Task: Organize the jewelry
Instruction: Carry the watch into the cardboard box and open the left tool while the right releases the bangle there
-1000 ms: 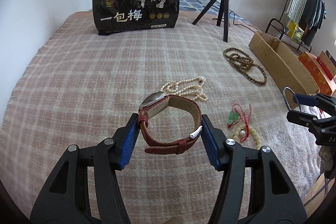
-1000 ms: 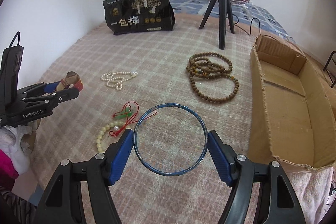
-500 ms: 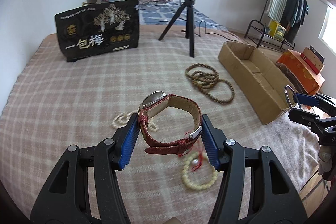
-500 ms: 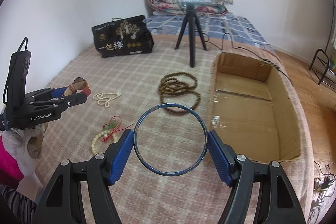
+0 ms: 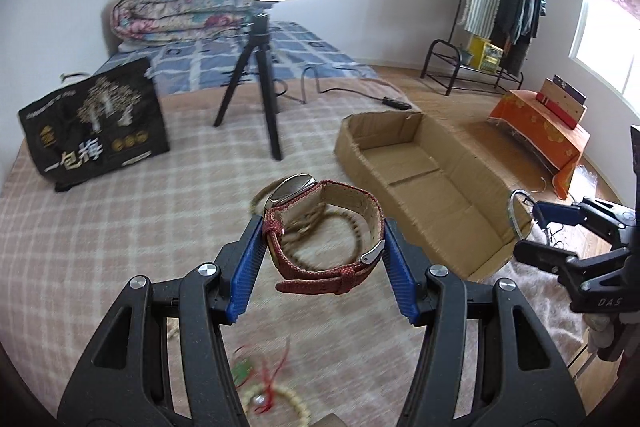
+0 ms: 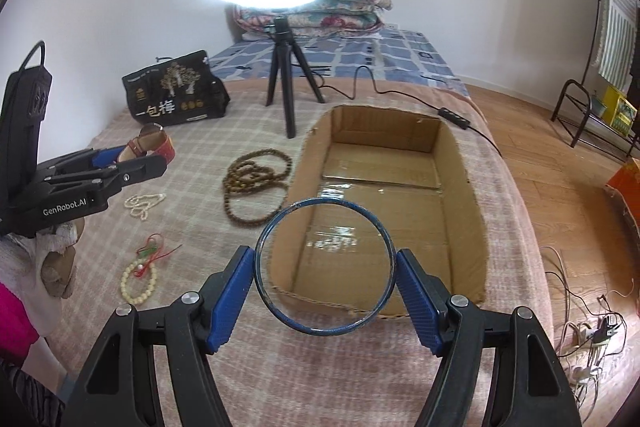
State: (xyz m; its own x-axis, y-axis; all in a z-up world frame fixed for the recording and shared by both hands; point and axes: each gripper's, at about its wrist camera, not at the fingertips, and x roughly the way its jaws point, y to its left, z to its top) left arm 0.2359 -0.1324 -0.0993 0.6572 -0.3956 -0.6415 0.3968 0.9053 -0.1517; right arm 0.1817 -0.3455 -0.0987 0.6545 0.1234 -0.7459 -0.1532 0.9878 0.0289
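Taking the cardboard box as the landmark, the right wrist view lays out everything to its left: the left gripper at the far edge, clamped on a red-strapped watch, then a pearl necklace and a cream bead bracelet with red cord on the checked blanket, then a brown wooden bead strand lying just beside the box's left wall. The same view shows the right gripper with its blue pads pressed on either side of a blue bangle, held over the box's near left corner. The left wrist view gives what that one cannot: the watch close up, its steel case and buckle visible, squeezed between the left gripper's pads left of the box. There the bead strand is only a blur behind the strap, and the right gripper appears past the box's near right corner, its bangle seen edge-on.
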